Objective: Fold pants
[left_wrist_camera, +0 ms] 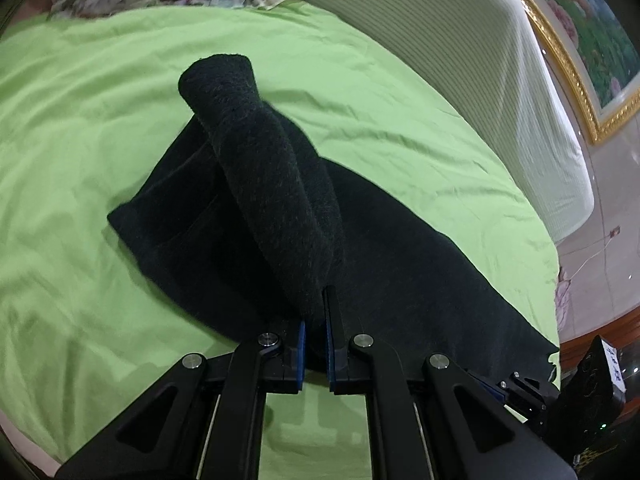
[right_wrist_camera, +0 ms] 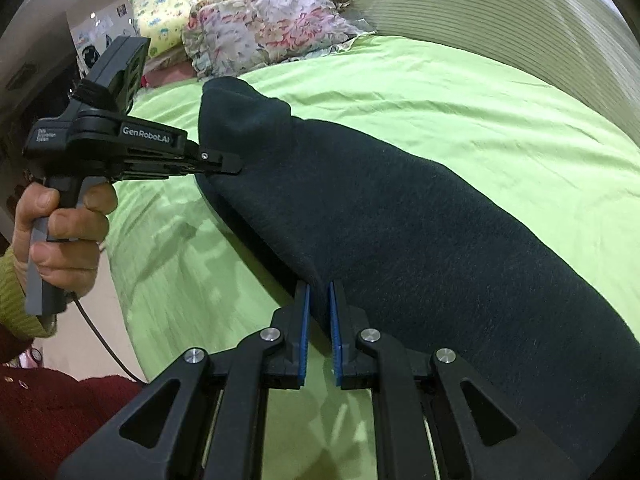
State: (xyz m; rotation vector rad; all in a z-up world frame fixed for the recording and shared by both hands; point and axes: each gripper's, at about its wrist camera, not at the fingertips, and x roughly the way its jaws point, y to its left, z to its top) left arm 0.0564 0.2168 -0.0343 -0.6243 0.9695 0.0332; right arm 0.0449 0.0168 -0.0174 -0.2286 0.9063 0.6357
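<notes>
Two hand-held grippers lift one edge of a pair of dark, fuzzy pants (left_wrist_camera: 256, 184) off a bed covered in a lime-green sheet (left_wrist_camera: 80, 128), apparently to carry that edge over the rest of the garment and make a fold. The left gripper (left_wrist_camera: 315, 320) has its blue-padded fingers closed on a bunched ridge of the cloth, which rises in a thick roll away from the camera while the remainder of the pants lies spread flat on the sheet beneath. The right gripper (right_wrist_camera: 319, 300) likewise pinches the near edge of the fabric between narrowly set pads, so the lifted span hangs taut between the two tools; gripping at two separated points looks meant to keep the edge straight as it travels. In the right wrist view the person's left hand (right_wrist_camera: 60, 232) squeezes the other tool's handle at the bed's near side. Open sheet surrounds the pants on the far side and toward the floral pillows (right_wrist_camera: 264, 28), leaving ample room to lay the fold down. A ribbed white headboard (left_wrist_camera: 460, 80) bounds the bed on one side, and the mattress edge drops away close beside the grippers.
</notes>
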